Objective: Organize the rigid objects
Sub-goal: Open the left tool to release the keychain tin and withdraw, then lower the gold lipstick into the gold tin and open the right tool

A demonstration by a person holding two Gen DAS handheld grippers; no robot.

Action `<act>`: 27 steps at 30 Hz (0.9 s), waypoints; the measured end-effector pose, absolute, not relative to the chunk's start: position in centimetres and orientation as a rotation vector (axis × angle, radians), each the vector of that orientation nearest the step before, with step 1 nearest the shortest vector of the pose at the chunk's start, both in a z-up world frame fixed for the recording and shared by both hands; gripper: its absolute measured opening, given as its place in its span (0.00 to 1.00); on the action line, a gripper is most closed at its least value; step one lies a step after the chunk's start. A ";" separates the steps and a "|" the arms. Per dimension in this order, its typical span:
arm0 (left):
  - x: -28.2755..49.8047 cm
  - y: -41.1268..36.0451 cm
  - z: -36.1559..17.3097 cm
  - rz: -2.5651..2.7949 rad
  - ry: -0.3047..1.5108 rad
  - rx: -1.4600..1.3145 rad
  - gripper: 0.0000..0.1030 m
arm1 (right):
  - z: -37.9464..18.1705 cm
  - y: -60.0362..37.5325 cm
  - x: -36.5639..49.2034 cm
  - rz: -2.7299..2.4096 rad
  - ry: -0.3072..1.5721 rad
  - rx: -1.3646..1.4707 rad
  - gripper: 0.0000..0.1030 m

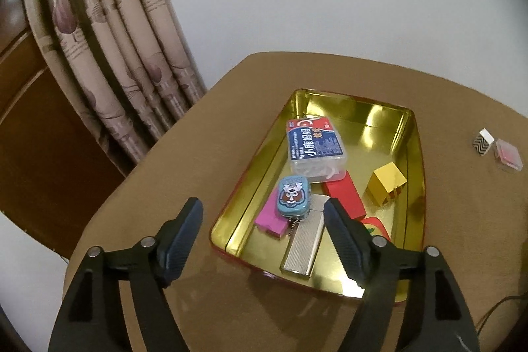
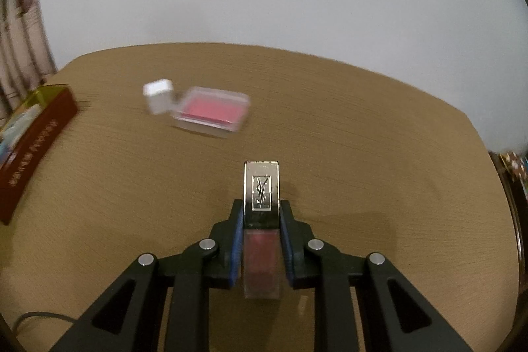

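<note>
On the tan, wood-grained worktop (image 1: 138, 213), a gold-lined rectangular tin tray (image 1: 416, 154) with dark red outer walls was seen. Inside it, from left to right, lay a pink flat box (image 1: 269, 220), a small blue oval tin (image 1: 293, 194) resting on top of it, a ribbed silver rectangular case (image 1: 302, 244) with its long axis running toward the camera, a clear plastic box with a blue and red label (image 1: 316, 147), a red box (image 1: 345, 197) and a gold cube (image 1: 386, 185). The left hand-held gripper (image 1: 262, 221) was held above the tray's near end, its jaws spread apart with nothing pressed between them.

The right hand-held gripper (image 2: 262, 213) was clamped on a lip-colour tube with a silver monogrammed cap and a dark pink body (image 2: 262, 190). The tube's long axis ran along the fingers, with the cap pointing forward, away from the camera. Farther off on the worktop, a small white block (image 2: 157, 96) and a clear case with a pink insert (image 2: 213, 112) were seen, blurred.
</note>
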State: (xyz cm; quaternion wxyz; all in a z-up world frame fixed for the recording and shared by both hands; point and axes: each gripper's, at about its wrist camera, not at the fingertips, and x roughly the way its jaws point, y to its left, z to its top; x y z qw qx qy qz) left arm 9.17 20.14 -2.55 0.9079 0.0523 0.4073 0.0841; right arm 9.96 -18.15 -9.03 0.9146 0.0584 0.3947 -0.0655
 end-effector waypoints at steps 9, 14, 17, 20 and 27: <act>8.5 21.7 -1.4 0.226 0.815 0.070 0.79 | -4.7 -9.2 10.9 0.084 0.774 0.056 0.20; 8.6 22.9 -1.3 0.259 0.814 0.049 0.79 | -2.7 -2.7 11.5 0.220 0.754 0.001 0.20; 8.7 23.7 -1.2 0.291 0.804 0.052 0.80 | -2.0 0.6 12.1 0.279 0.745 -0.032 0.20; 8.9 24.8 -1.1 0.308 0.808 0.018 0.80 | -1.2 3.5 12.9 0.336 0.736 -0.056 0.20; 9.2 27.4 -1.3 0.378 0.805 -0.034 0.81 | -0.5 9.6 14.7 0.410 0.741 -0.105 0.20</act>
